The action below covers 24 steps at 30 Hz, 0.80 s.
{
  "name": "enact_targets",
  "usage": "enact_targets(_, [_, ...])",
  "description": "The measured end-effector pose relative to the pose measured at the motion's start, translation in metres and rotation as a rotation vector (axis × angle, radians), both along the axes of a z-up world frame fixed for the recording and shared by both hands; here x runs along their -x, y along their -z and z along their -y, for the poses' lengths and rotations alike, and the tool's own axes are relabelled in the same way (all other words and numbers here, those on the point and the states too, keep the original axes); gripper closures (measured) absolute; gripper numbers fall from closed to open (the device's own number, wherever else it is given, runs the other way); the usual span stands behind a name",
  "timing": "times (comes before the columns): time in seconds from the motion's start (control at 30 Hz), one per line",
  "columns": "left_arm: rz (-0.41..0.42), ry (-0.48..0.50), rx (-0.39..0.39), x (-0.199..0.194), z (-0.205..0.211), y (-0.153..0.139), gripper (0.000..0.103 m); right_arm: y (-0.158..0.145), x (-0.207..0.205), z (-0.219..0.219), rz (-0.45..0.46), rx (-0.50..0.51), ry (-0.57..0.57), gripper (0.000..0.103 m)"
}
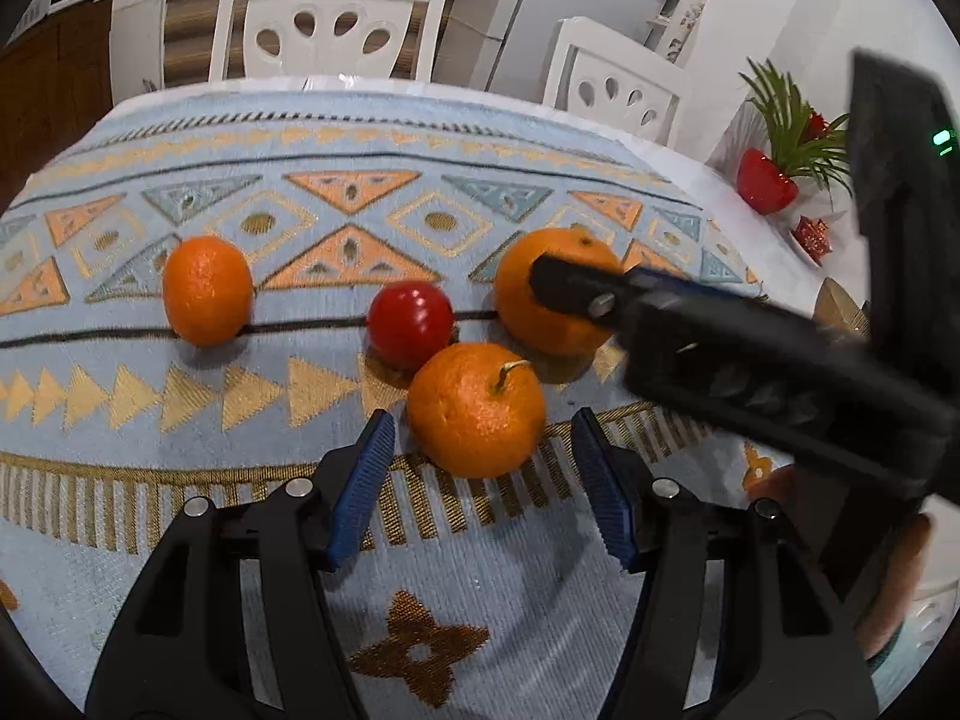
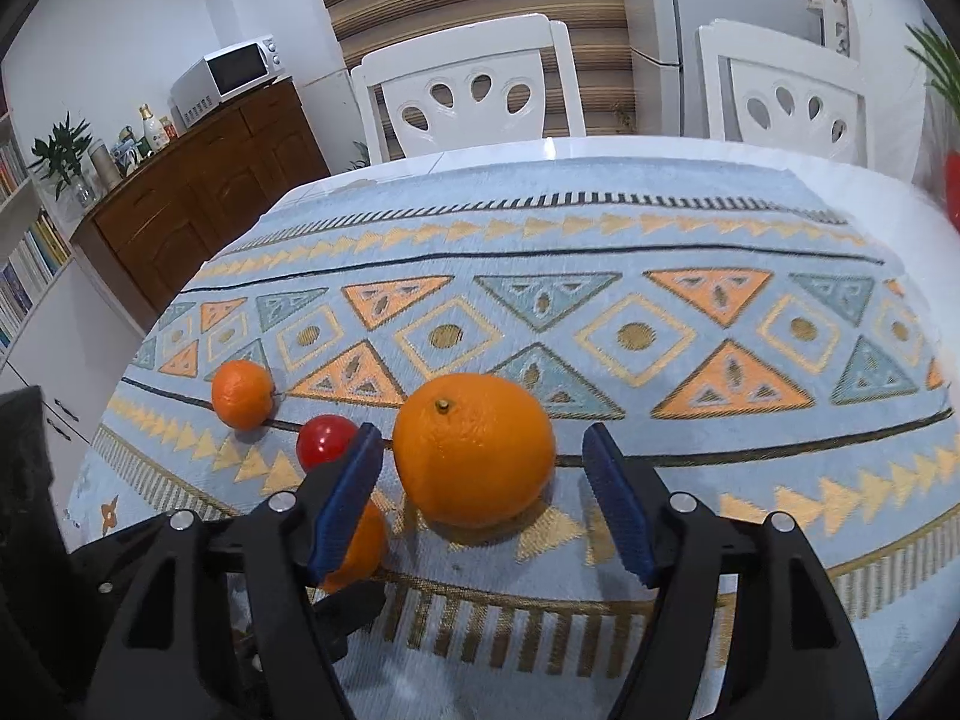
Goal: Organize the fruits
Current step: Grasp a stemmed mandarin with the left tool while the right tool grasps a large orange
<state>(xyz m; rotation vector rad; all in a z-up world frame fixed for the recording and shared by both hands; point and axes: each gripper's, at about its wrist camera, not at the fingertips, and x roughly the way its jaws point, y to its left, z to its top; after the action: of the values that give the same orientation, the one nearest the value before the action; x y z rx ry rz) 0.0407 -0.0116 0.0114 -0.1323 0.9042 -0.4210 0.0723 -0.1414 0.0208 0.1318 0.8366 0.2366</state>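
Observation:
Four fruits lie on the patterned tablecloth (image 1: 180, 540). A stemmed orange (image 1: 477, 408) sits just ahead of my left gripper (image 1: 481, 435), between its open blue pads. Behind it are a red round fruit (image 1: 411, 324), a small orange (image 1: 207, 291) further left, and a large orange (image 1: 552, 324) on the right. A black finger (image 1: 570, 288) of my right gripper crosses that large orange. In the right wrist view, my right gripper (image 2: 483, 456) is open around the large orange (image 2: 474, 450), pads apart from it. The red fruit (image 2: 324, 441) and small orange (image 2: 242, 393) lie to the left.
Two white chairs (image 2: 468, 96) (image 2: 786, 102) stand behind the table's far edge. A red pot with a green plant (image 1: 768, 180) sits at the table's right. A wooden cabinet (image 2: 198, 204) with a microwave (image 2: 231, 78) is off to the left. A hand (image 1: 894, 576) holds the right gripper.

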Motion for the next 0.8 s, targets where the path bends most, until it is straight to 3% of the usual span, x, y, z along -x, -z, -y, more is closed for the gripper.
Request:
enact_targets(0.33, [0.023,-0.009,-0.085,-0.001,0.011,0.003,0.044,0.008,-0.003,-0.008,-0.008,0.033,-0.016,0.034])
enact_targets(0.53, [0.025,-0.024,-0.092,-0.003,0.01,0.004,0.053,0.01,-0.003,-0.01,-0.012,0.044,-0.021,0.036])
enact_targets(0.8, [0.027,-0.02,-0.101,-0.002,0.01,0.004,0.056,0.01,-0.002,-0.014,-0.004,0.064,-0.025,0.043])
